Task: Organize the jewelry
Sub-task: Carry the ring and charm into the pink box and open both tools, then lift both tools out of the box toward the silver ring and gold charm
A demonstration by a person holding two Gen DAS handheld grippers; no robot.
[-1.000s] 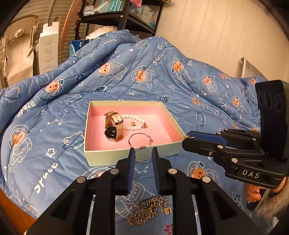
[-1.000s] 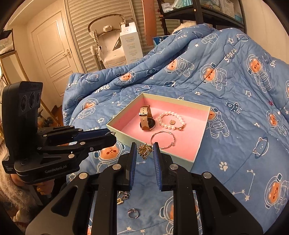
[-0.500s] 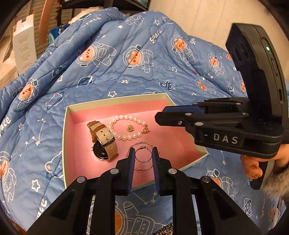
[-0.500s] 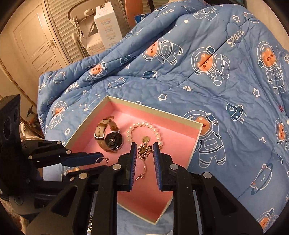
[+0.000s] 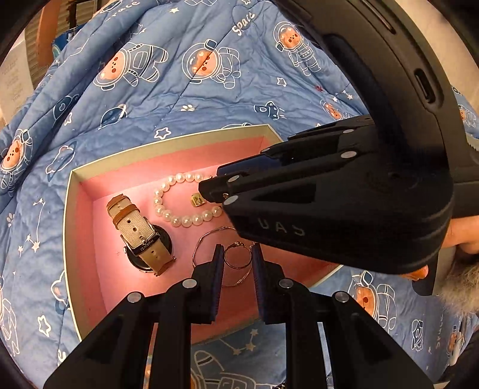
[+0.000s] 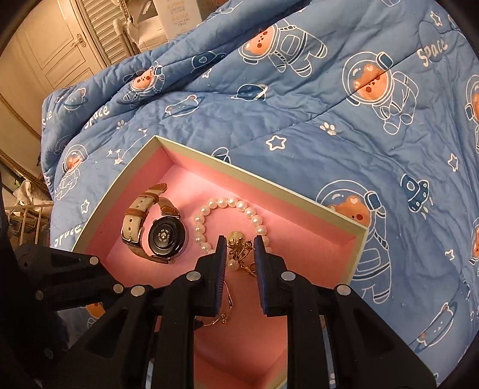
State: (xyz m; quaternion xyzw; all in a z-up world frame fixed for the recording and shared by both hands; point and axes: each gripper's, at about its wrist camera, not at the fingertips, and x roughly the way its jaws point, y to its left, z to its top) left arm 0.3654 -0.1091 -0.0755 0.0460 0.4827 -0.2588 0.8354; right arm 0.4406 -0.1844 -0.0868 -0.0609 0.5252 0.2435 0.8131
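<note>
A pale box with a pink lining [image 5: 71,227] [image 6: 299,194] lies on the blue quilt. In it are a watch with a tan strap [image 5: 140,233] [image 6: 155,227], a pearl bracelet [image 5: 179,209] [image 6: 221,203] and a thin wire bangle [image 5: 206,239]. My left gripper [image 5: 237,257] hangs over the box, shut on a silver ring [image 5: 238,256]. My right gripper [image 6: 239,251] [image 5: 215,182] hangs over the pearl bracelet, shut on a gold chain [image 6: 239,251].
The blue astronaut quilt [image 6: 329,89] covers the bed around the box. A white door [image 6: 39,54] and a white carton [image 6: 176,15] stand at the back left in the right wrist view.
Both grippers have moved forward from the quilt to over the box, each carrying its piece. The right gripper now crosses in front of the left camera.
</note>
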